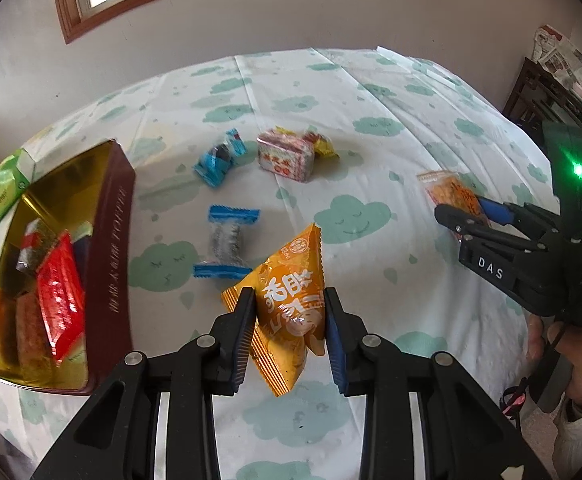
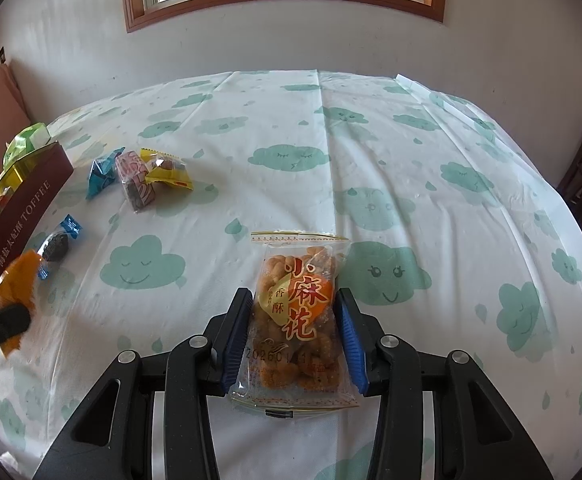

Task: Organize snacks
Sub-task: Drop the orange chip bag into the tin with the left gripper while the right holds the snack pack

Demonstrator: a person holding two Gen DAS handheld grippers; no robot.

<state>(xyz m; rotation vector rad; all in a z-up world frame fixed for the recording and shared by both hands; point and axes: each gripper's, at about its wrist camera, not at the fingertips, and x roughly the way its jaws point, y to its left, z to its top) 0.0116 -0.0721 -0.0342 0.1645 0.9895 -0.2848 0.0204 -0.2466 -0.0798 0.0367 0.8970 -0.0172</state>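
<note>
The orange triangular snack packet (image 1: 291,304) sits clamped between the fingers of the left gripper (image 1: 289,320), lifted above the cloud-print tabletop (image 1: 371,100) just right of the open toffee tin (image 1: 119,240), which already contains several wrapped snacks. The right gripper (image 2: 293,332) is closed on a clear bag of fried dough twists (image 2: 299,312). Blue-wrapped candies (image 1: 227,240) and a pink block packet (image 1: 287,156) lie farther back.

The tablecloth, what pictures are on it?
The tablecloth is white with green smiling clouds and little raindrops, clearest in the right wrist view.
</note>
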